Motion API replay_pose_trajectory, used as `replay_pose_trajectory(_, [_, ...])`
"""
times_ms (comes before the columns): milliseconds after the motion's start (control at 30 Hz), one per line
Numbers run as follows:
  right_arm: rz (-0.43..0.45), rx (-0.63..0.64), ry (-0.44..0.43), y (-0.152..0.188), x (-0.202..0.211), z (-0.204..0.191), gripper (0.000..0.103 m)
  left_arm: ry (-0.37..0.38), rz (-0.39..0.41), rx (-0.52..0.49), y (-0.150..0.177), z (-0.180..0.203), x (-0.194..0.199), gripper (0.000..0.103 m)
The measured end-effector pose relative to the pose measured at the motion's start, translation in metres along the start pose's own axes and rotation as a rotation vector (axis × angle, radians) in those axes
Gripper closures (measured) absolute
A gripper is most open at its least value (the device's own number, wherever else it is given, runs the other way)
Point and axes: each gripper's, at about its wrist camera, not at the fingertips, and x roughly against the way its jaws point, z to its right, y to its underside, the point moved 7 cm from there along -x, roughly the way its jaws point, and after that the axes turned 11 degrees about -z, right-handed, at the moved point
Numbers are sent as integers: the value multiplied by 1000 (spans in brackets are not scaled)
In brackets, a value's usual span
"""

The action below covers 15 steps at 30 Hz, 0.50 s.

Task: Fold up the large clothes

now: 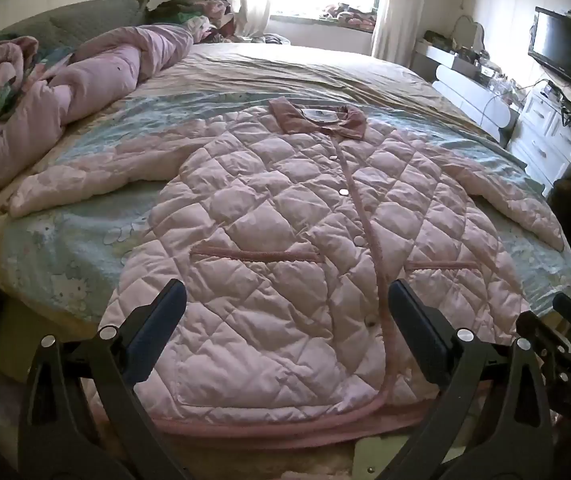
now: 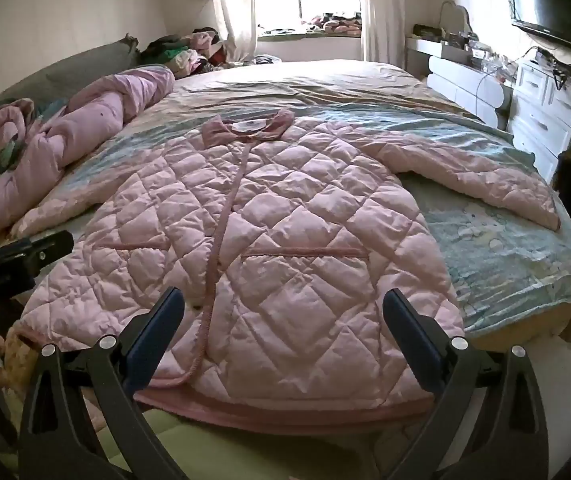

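Both tools, left [image 1: 287, 300] and right [image 2: 283, 308], spread wide over unlabelled quilted pink jacket [image 1: 285, 216].

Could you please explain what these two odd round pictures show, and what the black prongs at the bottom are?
A person holds one handheld two-finger gripper per hand; each carries a fisheye camera looking along its fingers. One picture comes from the left gripper, the other from the right gripper. Both are open and hold nothing. On the bed a pink quilted coat lies spread flat, front up, sleeves out, hem nearest the grippers. A bunched pink duvet lies at the left.
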Motion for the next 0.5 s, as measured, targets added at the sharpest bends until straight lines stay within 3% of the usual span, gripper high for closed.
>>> replay_pose_trajectory(500, [0, 19, 0, 2, -6, -15, 4, 9, -6, 3, 1, 0, 0, 8])
